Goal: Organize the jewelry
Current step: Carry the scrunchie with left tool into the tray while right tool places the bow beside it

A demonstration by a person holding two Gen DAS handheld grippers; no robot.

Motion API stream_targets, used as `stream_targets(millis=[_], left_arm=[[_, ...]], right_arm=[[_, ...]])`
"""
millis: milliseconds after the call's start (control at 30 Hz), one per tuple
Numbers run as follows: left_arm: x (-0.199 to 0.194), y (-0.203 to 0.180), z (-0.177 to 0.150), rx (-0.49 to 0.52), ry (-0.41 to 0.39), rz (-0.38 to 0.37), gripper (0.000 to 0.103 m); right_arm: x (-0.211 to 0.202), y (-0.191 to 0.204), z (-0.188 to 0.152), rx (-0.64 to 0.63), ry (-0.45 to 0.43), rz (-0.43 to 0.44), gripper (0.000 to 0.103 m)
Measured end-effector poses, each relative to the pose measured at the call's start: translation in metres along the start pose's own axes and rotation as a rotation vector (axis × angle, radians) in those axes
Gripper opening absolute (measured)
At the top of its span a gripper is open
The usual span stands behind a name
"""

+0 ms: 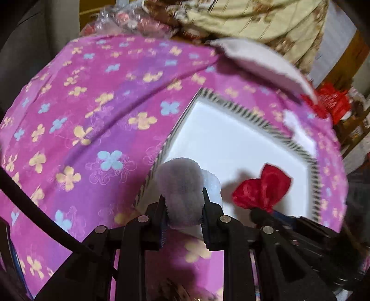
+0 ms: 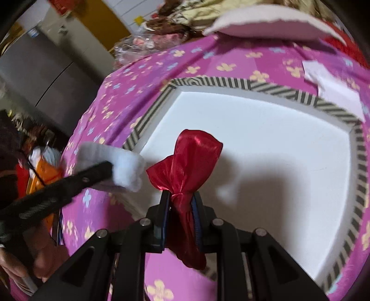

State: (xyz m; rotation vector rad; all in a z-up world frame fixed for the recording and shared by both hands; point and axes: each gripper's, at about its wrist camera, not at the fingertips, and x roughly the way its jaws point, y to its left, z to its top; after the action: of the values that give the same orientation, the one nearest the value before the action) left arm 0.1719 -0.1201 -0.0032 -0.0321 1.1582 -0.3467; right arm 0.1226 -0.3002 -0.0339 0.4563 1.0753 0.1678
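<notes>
Your left gripper pinches a fuzzy grey-white pad, soft like fleece or felt, its black fingers pressed against both sides. Your right gripper clamps a shiny red satin pouch at its tied neck, the puffed top standing above the fingers and the tail hanging below (the fabric catches the light in creases).

Both hang over the near edge of a shallow white tray, square-cornered, smooth and matte, with a black-and-white striped rim. The pad sits over the tray's left corner, the pouch just right of it, apart.

The tray lies on a magenta cloth printed with cream and pale blue flowers, creased diagonally. Beyond the tray lies a torn white foam slab, and a small white scrap by the far right corner. A crinkled clear plastic bag and a beige patterned fabric crowd the far side.
</notes>
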Motion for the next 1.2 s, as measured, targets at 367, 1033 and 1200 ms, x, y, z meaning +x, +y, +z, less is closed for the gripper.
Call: stream_targets(millis=[367, 1033, 1200], left_arm=[[0.007, 0.007, -0.032, 0.001, 0.079, -0.005, 0.029], [-0.056, 0.002, -0.047, -0.018, -0.091, 0.005, 0.054], [-0.085, -0.007, -0.067, -0.002, -0.175, 0.057, 0.054]], right_arm=[[0.023, -0.001, -0.004, 0.013, 0.038, 0.030, 0.020], [-0.062, 0.000, -0.039, -0.101, -0.082, -0.081, 0.055], [-0.097, 0.002, -0.066, -0.155, -0.126, -0.097, 0.061]])
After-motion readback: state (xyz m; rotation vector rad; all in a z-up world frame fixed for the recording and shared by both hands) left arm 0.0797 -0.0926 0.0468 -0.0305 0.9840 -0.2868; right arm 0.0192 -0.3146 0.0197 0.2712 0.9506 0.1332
